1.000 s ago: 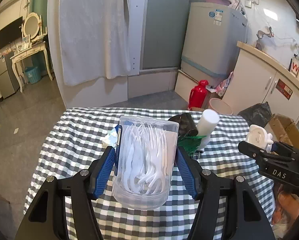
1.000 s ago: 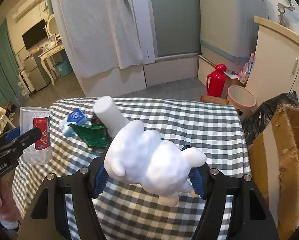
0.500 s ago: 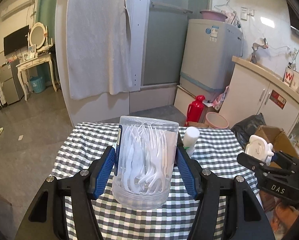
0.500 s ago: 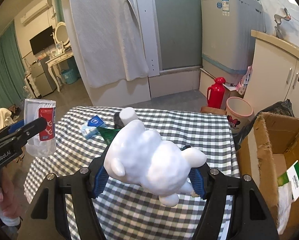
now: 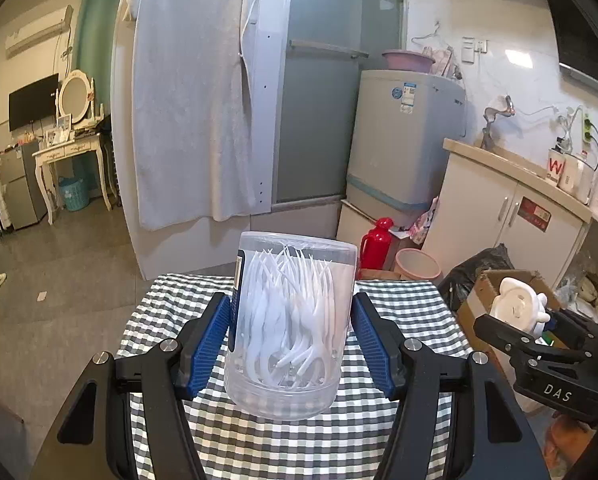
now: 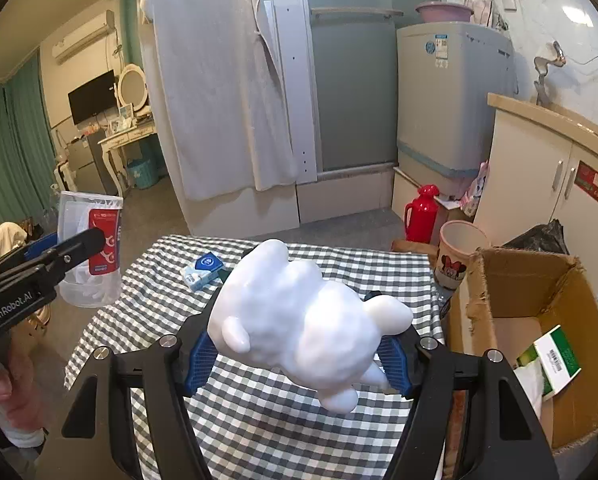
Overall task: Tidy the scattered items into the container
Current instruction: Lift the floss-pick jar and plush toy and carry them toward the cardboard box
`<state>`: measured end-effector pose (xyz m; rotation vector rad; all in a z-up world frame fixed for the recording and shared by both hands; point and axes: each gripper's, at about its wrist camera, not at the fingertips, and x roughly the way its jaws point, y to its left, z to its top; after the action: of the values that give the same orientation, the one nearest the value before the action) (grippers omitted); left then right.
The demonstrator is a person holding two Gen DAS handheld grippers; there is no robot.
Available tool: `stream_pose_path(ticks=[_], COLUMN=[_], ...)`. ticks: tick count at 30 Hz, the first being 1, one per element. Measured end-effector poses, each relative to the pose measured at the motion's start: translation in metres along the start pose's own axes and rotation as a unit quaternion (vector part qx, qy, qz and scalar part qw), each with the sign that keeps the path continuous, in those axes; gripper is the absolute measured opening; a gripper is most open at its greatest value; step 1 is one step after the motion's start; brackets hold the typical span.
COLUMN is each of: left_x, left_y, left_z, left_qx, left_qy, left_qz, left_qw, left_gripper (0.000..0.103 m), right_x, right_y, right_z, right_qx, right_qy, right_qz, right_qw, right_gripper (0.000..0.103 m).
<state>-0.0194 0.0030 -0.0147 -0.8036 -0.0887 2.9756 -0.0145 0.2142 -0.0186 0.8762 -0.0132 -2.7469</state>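
Observation:
My left gripper [image 5: 291,344] is shut on a clear plastic jar of white floss picks [image 5: 289,324], held upright above the checked table [image 5: 411,312]. The jar also shows in the right wrist view [image 6: 89,254], with a red label. My right gripper [image 6: 299,348] is shut on a white lumpy sheep figure [image 6: 299,320], held above the table's right side, left of the open cardboard box [image 6: 539,320]. The figure also shows in the left wrist view [image 5: 517,308], in front of the box [image 5: 483,292].
A small blue-and-white packet [image 6: 203,270] lies on the table's far left part. The box holds a green-and-white package [image 6: 551,360]. Past the table on the floor stand a red thermos [image 6: 421,212] and a pink bin [image 6: 457,252]. White cabinets [image 6: 547,184] stand to the right.
Both grippers have risen and pulled back from the table with their loads. The table looks farther and smaller, and the cardboard box has come into view at the right.

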Motion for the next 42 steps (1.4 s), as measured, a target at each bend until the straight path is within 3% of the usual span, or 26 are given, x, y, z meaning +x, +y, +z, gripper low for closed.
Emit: stream_pose_path(ticks=[19,42], left_x=[-0.035,-0.022], left_y=[-0.026,-0.105], left_z=[0.004,0.017], left_qx=[0.015,0.049], left_qy=[-0.022,-0.021], left_qz=[-0.013,-0.099], left_qw=[0.9996,0.9936], left_gripper=[0.064,0.064], right_x=[-0.048,-0.092], right_y=[-0.007,-0.078], right_z=[-0.005,-0.009], right_qx=[0.007,0.049], right_qy=[-0.036,-0.051], right_qz=[-0.013,-0.095], right_qw=[0.999,0.993], right_gripper=[0.068,0.068])
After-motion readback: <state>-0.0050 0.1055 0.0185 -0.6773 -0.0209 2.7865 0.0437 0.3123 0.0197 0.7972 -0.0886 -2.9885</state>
